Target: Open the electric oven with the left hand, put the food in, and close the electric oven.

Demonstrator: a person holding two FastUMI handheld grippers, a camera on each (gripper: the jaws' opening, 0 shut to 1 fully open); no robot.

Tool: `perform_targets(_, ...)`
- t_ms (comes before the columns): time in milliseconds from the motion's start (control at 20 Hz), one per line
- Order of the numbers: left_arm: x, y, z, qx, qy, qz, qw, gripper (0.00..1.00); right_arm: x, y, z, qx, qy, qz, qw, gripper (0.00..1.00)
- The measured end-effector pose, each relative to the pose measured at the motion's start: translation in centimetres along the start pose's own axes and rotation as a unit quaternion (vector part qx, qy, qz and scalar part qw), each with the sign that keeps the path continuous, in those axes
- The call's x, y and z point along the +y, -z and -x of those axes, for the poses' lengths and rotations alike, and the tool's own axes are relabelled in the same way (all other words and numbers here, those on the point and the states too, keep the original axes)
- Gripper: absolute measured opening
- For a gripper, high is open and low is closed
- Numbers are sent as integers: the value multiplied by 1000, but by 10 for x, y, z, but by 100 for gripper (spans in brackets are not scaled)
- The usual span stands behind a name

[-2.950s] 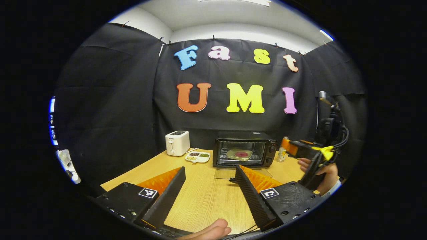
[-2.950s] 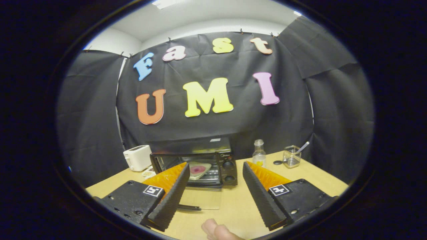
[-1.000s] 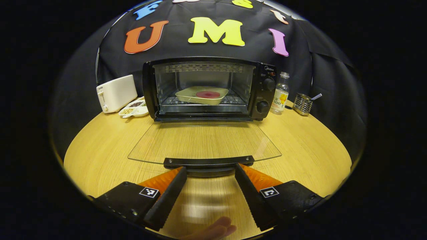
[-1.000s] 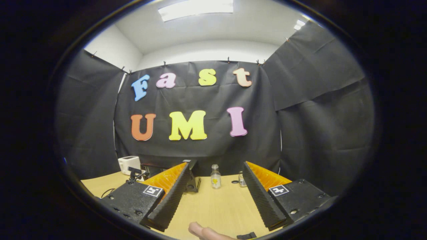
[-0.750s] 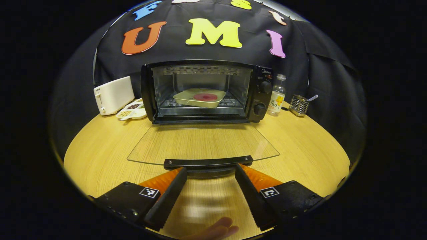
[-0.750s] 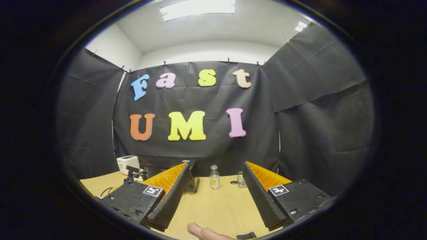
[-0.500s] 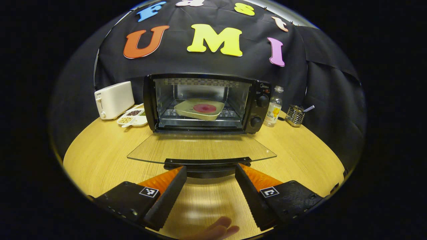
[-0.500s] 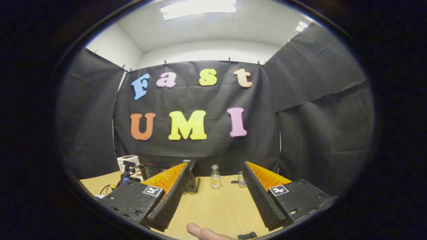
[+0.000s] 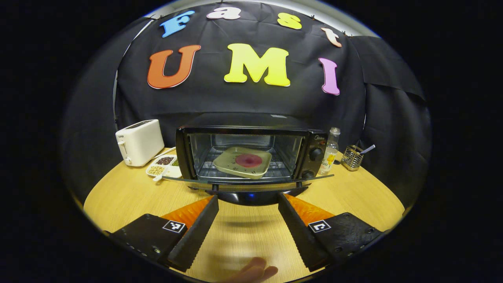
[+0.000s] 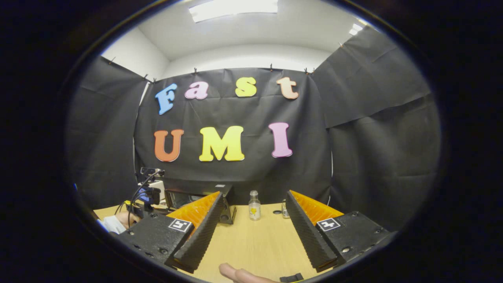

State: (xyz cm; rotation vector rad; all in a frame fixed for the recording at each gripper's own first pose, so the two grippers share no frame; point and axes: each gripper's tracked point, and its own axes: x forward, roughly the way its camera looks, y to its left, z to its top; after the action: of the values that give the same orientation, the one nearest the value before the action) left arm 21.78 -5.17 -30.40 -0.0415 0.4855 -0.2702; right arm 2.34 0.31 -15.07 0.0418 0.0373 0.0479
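Resting on the oven [image 9: 314,147] wire rack, a rounded-square plate [image 9: 243,162] bears red food.

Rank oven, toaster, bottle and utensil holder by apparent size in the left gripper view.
Largest to smallest:
1. oven
2. toaster
3. bottle
4. utensil holder, close to the bottle in apparent size, so the last two are unsure.

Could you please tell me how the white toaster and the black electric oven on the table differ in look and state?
The toaster is white, small and closed-sided, with slots on top; the electric oven is black, wider, and fronted by a glass door. The toaster looks empty, while the oven holds a plate of food on its rack. The oven's door hangs partly open; the toaster has no door. Both stand upright at the table's back edge.
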Motion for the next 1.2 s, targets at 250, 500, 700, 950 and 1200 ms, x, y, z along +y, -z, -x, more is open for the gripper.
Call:
perform_targets(250,20,-16,-26,-3,-33,-16,999,98,-6,15,-20,13,-3,-6,1000,100)
perform_targets(500,30,-20,-30,-12,-46,5,999,97,-7,37,-39,30,-7,12,999,100)
perform_targets(700,22,-43,4,-56,-41,10,998,96,3,46,-48,40,-19,4,999,100)
perform_targets(950,8,-80,83,-130,-51,-8,990,96,12,45,-46,40,-25,-5,999,100)
perform_targets(1200,7,-89,168,-154,-73,-1,985,95,14,30,-23,30,-11,9,999,100)
